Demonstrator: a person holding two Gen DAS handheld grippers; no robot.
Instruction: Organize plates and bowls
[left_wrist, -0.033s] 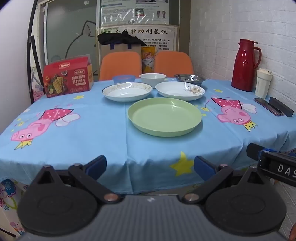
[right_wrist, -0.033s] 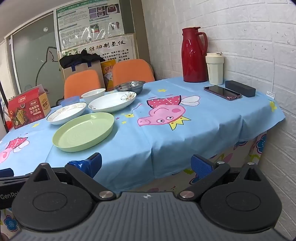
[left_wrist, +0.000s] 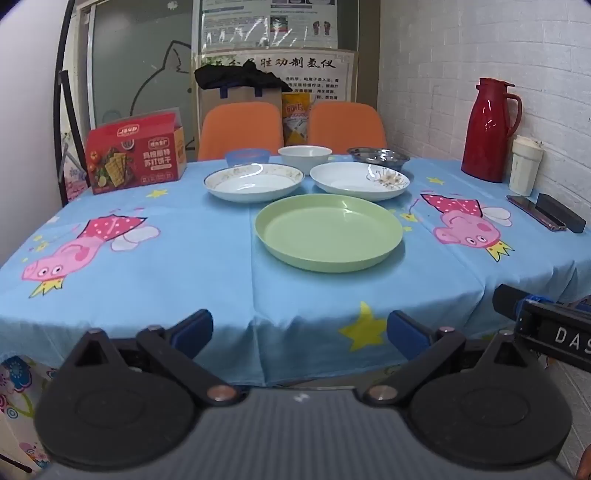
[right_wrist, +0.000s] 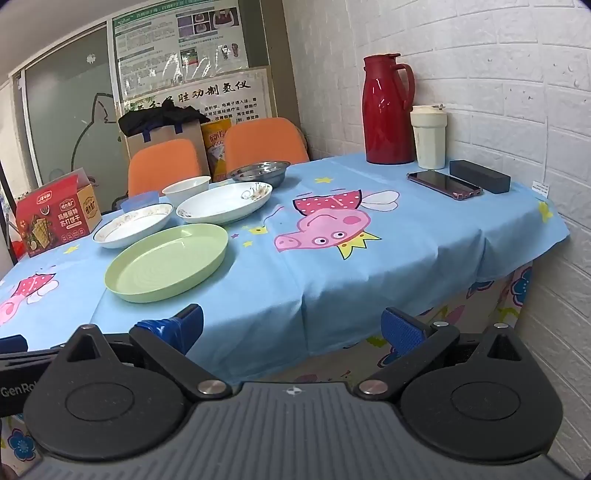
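**Left wrist view: nothing stacked yet, both tools held short of the dishes**

By my reading the task has not begun. The counter (left_wrist: 207, 266), under its blue cartoon cloth, carries every dish separately, in 1 loose cluster. The green plate (left_wrist: 328, 230) lies nearest the front edge. Behind it sit 2 white plates side by side, the plain one (left_wrist: 254, 181) to the left and the flowered one (left_wrist: 360, 180) to the right. Behind those stand 3 bowls in a row: steel (left_wrist: 378, 155), white (left_wrist: 304, 158) and blue (left_wrist: 246, 157). All 6 pieces are left to gather, probably plates into 1 pile and bowls into another.

The left gripper (left_wrist: 299, 330) hangs before the counter's front edge with its fingers wide apart and nothing between them. The right gripper (right_wrist: 291, 328) waits likewise, spread and empty.

The left wrist view faces the dishes squarely and shows the blue bowl whole. The right wrist view looks from the side, where that bowl is half hidden, but it gives the red jug (right_wrist: 388, 110), cup (right_wrist: 428, 136) and phone (right_wrist: 445, 183) more plainly, well apart from the dishes.
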